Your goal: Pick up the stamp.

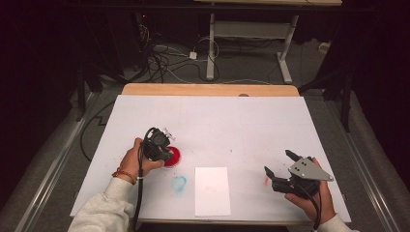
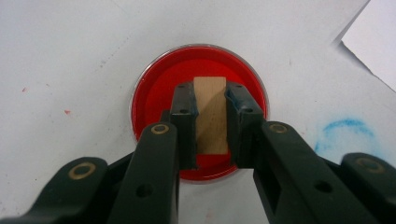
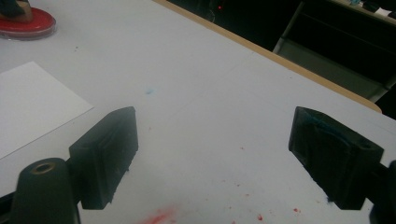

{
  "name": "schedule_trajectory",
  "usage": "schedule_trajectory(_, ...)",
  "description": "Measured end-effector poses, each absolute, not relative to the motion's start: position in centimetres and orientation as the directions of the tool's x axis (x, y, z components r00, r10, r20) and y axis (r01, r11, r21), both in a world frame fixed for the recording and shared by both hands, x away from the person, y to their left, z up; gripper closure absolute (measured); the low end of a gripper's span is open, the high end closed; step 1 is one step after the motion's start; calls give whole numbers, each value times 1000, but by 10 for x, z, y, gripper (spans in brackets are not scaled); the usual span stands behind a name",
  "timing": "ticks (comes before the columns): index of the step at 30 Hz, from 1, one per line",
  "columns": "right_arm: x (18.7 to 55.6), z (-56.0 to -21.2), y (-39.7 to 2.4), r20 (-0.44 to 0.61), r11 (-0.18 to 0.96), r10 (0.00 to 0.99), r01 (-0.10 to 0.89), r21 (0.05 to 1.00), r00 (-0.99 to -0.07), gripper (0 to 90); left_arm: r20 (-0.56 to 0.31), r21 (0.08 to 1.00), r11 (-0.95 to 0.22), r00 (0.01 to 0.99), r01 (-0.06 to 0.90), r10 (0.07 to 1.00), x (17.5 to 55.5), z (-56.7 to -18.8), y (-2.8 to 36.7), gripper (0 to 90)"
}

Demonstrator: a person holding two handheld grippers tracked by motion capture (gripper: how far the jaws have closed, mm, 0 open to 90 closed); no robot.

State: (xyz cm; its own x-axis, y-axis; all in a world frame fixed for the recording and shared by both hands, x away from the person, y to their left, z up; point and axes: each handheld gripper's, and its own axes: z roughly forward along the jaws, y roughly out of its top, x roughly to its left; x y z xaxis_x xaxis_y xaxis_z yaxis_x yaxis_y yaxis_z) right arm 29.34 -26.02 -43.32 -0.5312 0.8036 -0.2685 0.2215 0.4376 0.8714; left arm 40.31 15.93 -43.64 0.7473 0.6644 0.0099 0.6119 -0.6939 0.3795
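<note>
Pressing wooden block [image 2: 211, 114] into red ink dish [image 2: 154, 88]: left gripper [image 2: 211, 119] clamps block between both pads, block upright, lower end down in dish, near table's left front. Judgement: keep block square to ink, push straight down, lift clean, no dragging. White paper sheet [image 1: 212, 191] lies just right of dish, likely stamping spot. Blue smudge [image 1: 179, 183] on table covering [image 1: 251, 121] between dish and sheet; avoid it. Right gripper [image 1: 279, 169] hovers well apart, jaws spread wide, holding nothing. Red smears [image 3: 159, 217] beneath it.
</note>
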Motion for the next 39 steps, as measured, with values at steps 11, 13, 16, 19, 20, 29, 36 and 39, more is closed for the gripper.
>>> schedule_trajectory(11, 293, -433, -259, -268, 439, 799, 217, 872, -538, 161, -24, 396, -678, 745, 619, 667, 405, -438, 164, 738)
schedule_trajectory(13, 293, -433, -260, -268, 438, 800, 215, 873, -537, 161, -37, 404, -670, 743, 622, 668, 406, -439, 166, 738)
schedule_trajectory(16, 293, -432, -261, -267, 435, 801, 216, 874, -536, 161, -21, 398, -682, 749, 614, 662, 405, -438, 165, 739)
schedule_trajectory(19, 293, -433, -261, -266, 435, 802, 217, 874, -536, 161, -7, 393, -687, 749, 611, 662, 404, -438, 162, 739)
schedule_trajectory(20, 293, -433, -261, -266, 435, 802, 217, 874, -536, 161, -7, 393, -687, 749, 611, 662, 404, -438, 162, 739)
schedule_trajectory(29, 293, -432, -259, -270, 437, 801, 213, 874, -535, 161, -8, 402, -682, 747, 611, 664, 403, -439, 163, 739)
schedule_trajectory(36, 292, -432, -259, -272, 439, 801, 213, 873, -533, 161, 0, 409, -682, 748, 606, 664, 401, -440, 163, 739)
schedule_trajectory(39, 292, -432, -259, -272, 438, 801, 212, 874, -534, 161, -15, 418, -674, 746, 610, 666, 402, -441, 166, 739)
